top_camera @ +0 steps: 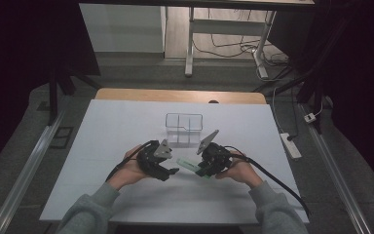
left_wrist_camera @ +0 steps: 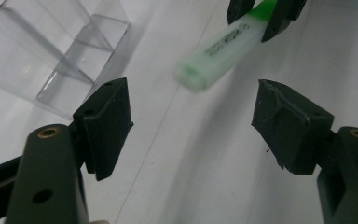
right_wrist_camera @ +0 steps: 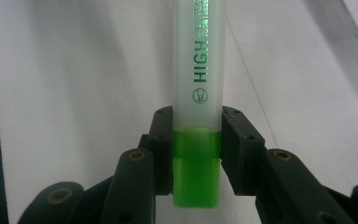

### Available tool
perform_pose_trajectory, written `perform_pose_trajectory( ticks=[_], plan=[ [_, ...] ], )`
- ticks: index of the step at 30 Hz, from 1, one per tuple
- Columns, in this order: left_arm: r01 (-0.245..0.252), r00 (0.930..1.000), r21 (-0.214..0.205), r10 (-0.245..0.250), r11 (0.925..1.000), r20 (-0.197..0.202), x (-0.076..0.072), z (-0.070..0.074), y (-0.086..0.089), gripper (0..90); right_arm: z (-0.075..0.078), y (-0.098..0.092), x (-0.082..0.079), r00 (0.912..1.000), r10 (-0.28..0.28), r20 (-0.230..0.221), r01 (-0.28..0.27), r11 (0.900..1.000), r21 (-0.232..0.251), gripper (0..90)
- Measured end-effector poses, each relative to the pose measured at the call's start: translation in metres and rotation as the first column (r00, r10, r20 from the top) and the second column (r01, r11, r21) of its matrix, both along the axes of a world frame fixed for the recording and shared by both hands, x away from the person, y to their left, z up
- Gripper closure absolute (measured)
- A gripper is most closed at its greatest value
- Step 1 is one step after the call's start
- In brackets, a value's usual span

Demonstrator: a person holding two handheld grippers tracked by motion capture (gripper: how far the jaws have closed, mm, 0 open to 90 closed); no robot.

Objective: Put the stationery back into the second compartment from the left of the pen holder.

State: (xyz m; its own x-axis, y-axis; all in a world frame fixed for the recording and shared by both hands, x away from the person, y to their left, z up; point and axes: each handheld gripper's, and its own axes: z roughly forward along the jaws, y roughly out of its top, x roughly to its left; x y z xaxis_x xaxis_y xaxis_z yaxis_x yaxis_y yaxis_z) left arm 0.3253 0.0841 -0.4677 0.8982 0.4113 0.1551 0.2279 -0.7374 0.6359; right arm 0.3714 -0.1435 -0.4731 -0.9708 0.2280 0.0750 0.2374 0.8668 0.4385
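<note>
Two hand-held grippers, left gripper [top_camera: 174, 171] and right gripper [top_camera: 198, 169], are built of matte black parts, each topped with a grey three-cornered plate [top_camera: 163, 149] and trailing a thick black cable [top_camera: 277, 181] off toward the person. Grey sleeves [top_camera: 87, 208] with ribbed cuffs cover both forearms. In the left gripper view, the black jaws end in blocky pads [left_wrist_camera: 106, 124] with small round holes and roughened edges. Brass-coloured pins [left_wrist_camera: 48, 133] sit in the rounded links behind them. The right gripper view shows the same brass-ringed pivots and small screw holes along the black links [right_wrist_camera: 133, 186].
</note>
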Motion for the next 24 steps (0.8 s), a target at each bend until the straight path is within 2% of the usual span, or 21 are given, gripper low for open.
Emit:
perform_pose_trajectory(
  ticks=[5, 9, 11, 16, 19, 21, 22, 23, 24],
  plan=[
    [0.067, 0.9975, 0.028, -0.067, 0.9973, -0.023, 0.004, -0.002, -0.01, 30.9, -0.002, 0.008, -0.002, 0.998, 0.063, -0.001, -0.063, 0.9978, -0.02, 66.8],
    [0.119, 0.9919, 0.053, -0.117, 0.9914, -0.05, 0.005, -0.007, -0.018, 33.9, -0.003, 0.014, -0.004, 0.9938, 0.111, -0.013, -0.111, 0.9935, -0.024, 66.8],
    [0.143, 0.9877, 0.061, -0.139, 0.9878, -0.071, 0.006, -0.009, -0.021, 36.5, -0.005, 0.017, -0.005, 0.9891, 0.146, -0.015, -0.147, 0.9889, -0.025, 66.8],
    [0.196, 0.9744, 0.077, -0.185, 0.9776, -0.127, 0.006, -0.015, -0.025, 45.6, -0.005, 0.019, -0.008, 0.9842, 0.175, -0.028, -0.176, 0.9839, -0.031, 66.8],
    [0.23, 0.9655, 0.077, -0.217, 0.9702, -0.144, 0.005, -0.017, -0.027, 54.2, -0.005, 0.021, -0.01, 0.9793, 0.201, -0.027, -0.201, 0.9792, -0.023, 66.8],
    [0.243, 0.9611, 0.081, -0.229, 0.9665, -0.154, 0.004, -0.018, -0.029, 56.7, -0.006, 0.022, -0.01, 0.9769, 0.21, -0.039, -0.211, 0.977, -0.029, 66.7],
    [0.25, 0.9586, 0.083, -0.235, 0.9646, -0.16, 0.003, -0.019, -0.029, 57.9, -0.006, 0.022, -0.01, 0.9762, 0.214, -0.037, -0.215, 0.9759, -0.036, 66.6],
    [0.267, 0.954, 0.091, -0.249, 0.9595, -0.167, 0.003, -0.02, -0.03, 59.1, -0.007, 0.022, -0.011, 0.9747, 0.221, -0.034, -0.222, 0.9744, -0.036, 66.5],
    [0.27, 0.9527, 0.095, -0.252, 0.9581, -0.17, 0.003, -0.021, -0.03, 60.3, -0.007, 0.023, -0.011, 0.9725, 0.231, -0.031, -0.232, 0.9716, -0.045, 66.3]
  ],
)
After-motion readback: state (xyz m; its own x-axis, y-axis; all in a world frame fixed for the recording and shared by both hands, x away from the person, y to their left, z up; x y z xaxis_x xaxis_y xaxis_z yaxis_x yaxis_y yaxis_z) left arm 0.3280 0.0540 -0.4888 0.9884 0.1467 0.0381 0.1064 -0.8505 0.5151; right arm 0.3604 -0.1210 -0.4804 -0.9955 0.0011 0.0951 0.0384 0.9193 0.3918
